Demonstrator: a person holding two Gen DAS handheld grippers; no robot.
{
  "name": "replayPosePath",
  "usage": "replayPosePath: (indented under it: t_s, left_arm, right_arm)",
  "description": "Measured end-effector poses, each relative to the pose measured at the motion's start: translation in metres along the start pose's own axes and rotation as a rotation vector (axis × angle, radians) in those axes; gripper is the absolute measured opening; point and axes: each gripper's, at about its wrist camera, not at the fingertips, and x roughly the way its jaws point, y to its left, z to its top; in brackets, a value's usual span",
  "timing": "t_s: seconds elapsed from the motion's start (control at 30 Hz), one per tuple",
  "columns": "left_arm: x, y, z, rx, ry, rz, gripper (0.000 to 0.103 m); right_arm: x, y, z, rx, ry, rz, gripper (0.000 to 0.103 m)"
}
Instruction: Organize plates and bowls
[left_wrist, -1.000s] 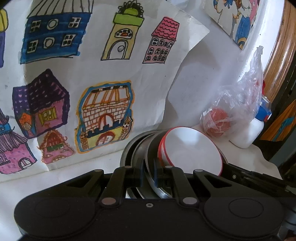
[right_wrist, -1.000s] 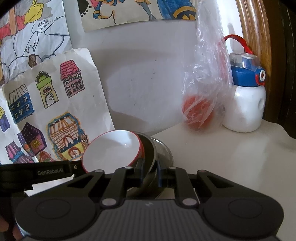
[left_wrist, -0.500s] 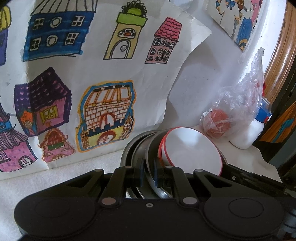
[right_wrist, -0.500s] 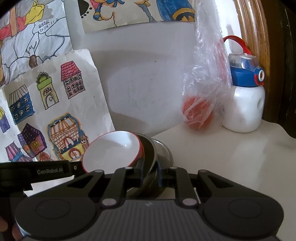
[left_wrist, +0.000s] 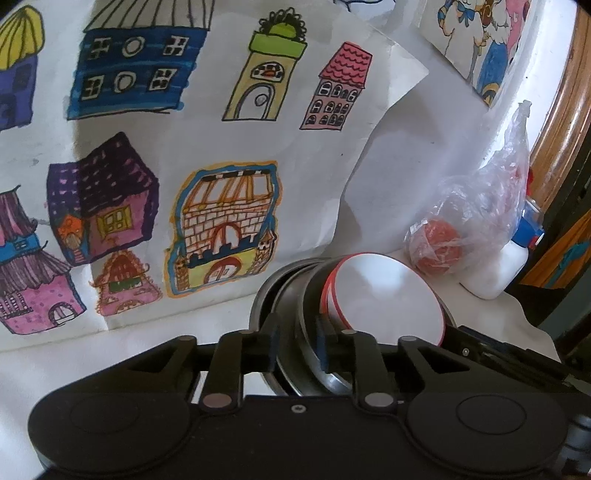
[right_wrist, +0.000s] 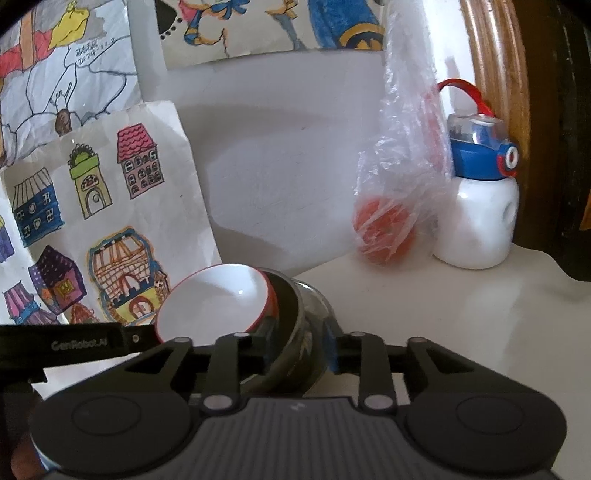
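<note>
The lower part of the stacked bowls (left_wrist: 295, 354) is hidden behind the left gripper (left_wrist: 297, 345); the drawing (left_wrist: 155, 155) is cut off at the frame's left edge.

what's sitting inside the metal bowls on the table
A white bowl with a red rim is nested in the stacked metal bowls, all tipped on edge. A second red rim peeks out behind it. The white bowl's inside looks empty; anything between the metal bowls is covered.

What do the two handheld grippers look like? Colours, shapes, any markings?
Both are matte black. Left gripper: smooth body, two round domed covers, silver pivot pins, scissor linkages, blue-edged pads. Right gripper: same build, but a ribbed grey top. The left one's side bar reads "GenRobot.AI" in the right wrist view.
</note>
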Motion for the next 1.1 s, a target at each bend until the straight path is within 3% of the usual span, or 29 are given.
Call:
replayPosePath:
  t_s: [0.3, 0.67, 0.73, 0.87, 1.1]
  left_arm:
    - [-0.021, 0.005, -0.005, -0.008, -0.029, 0.010, 0.048]
    - [-0.081, 0.006, -0.007, 0.006, -0.132, 0.005, 0.072]
    - [-0.097, 0.007, -0.009, 0.006, -0.160, 0.006, 0.081]
    - [-0.124, 0.010, -0.013, 0.006, -0.202, -0.001, 0.089]
    - [-0.168, 0.014, -0.025, 0.011, -0.277, -0.012, 0.102]
  right_arm:
    - [-0.032, 0.007, 0.002, -0.008, -0.042, 0.012, 0.065]
    - [-0.091, 0.024, 0.004, -0.006, -0.120, 0.030, 0.090]
    - [-0.104, 0.026, 0.002, 0.004, -0.137, 0.037, 0.097]
    - [-0.129, 0.030, -0.001, 0.014, -0.168, 0.049, 0.102]
    - [-0.169, 0.040, -0.011, 0.011, -0.226, 0.054, 0.103]
